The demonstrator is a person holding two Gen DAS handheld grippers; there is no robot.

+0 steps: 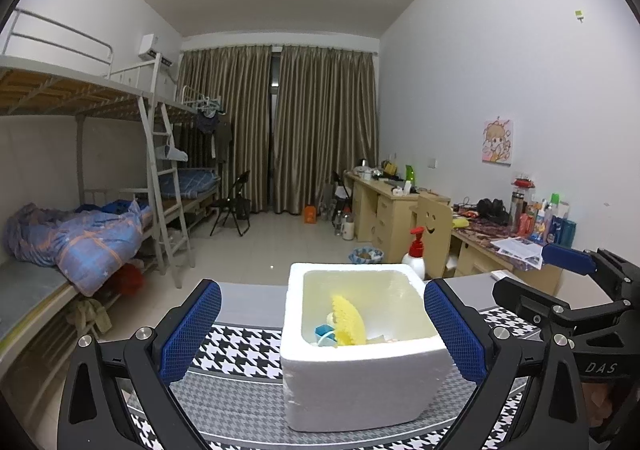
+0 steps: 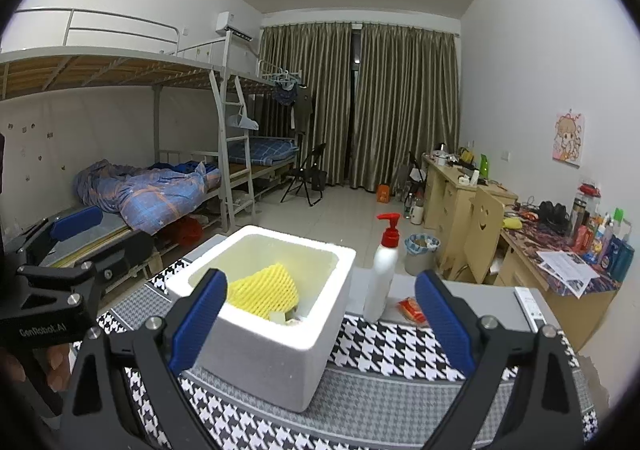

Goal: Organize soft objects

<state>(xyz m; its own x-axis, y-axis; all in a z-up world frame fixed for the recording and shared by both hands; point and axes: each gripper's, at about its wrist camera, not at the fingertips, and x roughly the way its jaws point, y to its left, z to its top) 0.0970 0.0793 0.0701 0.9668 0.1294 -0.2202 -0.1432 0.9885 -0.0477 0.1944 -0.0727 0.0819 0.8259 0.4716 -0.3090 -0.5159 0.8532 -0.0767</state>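
A grey table [image 2: 472,292] bears a houndstooth mat [image 2: 384,354], pump bottle [image 2: 382,282], red packet [image 2: 412,309] and remote [image 2: 530,308]

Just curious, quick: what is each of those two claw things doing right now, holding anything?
Left gripper: open, holding nothing.
Right gripper: open, holding nothing.

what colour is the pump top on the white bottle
Red; the pump top shows best in the right wrist view.
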